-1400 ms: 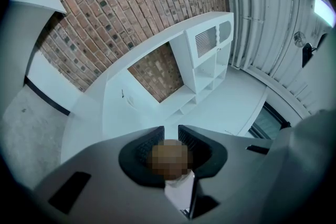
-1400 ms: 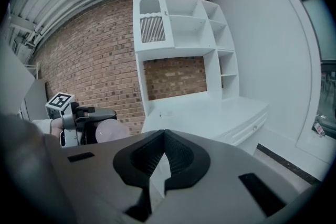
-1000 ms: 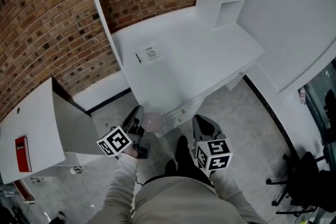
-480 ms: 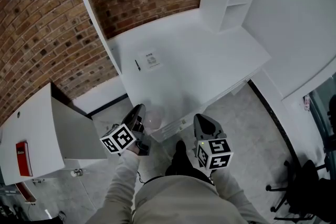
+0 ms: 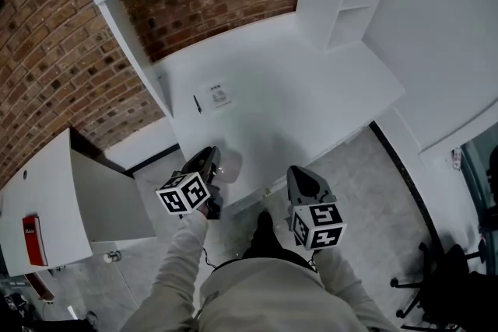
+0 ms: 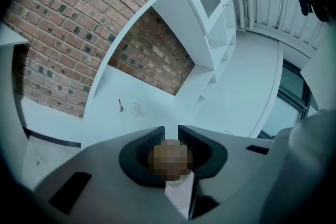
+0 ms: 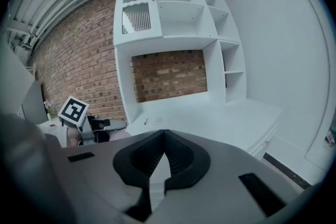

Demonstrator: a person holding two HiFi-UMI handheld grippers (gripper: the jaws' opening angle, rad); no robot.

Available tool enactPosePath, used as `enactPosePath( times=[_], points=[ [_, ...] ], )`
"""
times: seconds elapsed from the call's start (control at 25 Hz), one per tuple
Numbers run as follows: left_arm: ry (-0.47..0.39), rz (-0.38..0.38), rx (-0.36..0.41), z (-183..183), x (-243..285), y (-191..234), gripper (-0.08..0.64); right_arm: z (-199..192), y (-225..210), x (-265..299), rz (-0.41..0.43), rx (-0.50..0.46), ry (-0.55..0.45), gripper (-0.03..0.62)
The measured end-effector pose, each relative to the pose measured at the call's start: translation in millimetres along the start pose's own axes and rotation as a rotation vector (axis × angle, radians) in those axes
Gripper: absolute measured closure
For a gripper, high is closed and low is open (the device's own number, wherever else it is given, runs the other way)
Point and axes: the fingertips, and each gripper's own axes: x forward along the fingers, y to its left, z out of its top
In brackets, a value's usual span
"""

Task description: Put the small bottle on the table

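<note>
Small bottle (image 5: 228, 165) pinched in the left hand-held gripper (image 6: 170, 131), above the near left edge of the desk (image 5: 296, 89), not yet set down. Right hand-held gripper (image 7: 164, 136) closed on nothing, off to the right. Probably light, rigid and smooth-walled, so apt to slip or topple. Best gripped across the rounded body, upright, with gentle pressure.

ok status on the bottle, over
Left tongs clamped on small bottle, at the table near edge. Right tongs shut, empty. Paper and pen further in, not blocking.
</note>
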Motion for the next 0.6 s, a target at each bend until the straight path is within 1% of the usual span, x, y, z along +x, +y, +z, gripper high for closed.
enactPosePath(
  times=[0.2, 0.28, 0.4, 0.44, 0.6],
  points=[
    [0.072, 0.022, 0.147, -5.9, 34.2, -2.2, 0.469, 2.0, -13.7, 8.8, -0.003, 0.010, 0.008, 0.565],
    [0.091, 0.026, 0.177, -8.4, 45.6, -3.2, 0.469, 3.1, -16.7, 11.6, -0.004, 0.012, 0.009, 0.565],
    [0.113, 0.034, 0.195, -12.2, 61.4, -4.6, 0.469, 3.6, -21.5, 15.0, -0.006, 0.016, 0.012, 0.565],
    [0.121, 0.038, 0.215, -13.8, 66.3, -5.3, 0.469, 3.4, -23.1, 15.9, -0.008, 0.018, 0.013, 0.565],
    [0.164, 0.030, 0.369, -20.4, 89.3, -15.5, 0.469, 4.3, -30.3, 18.4, -0.016, 0.022, 0.016, 0.565]
  ],
)
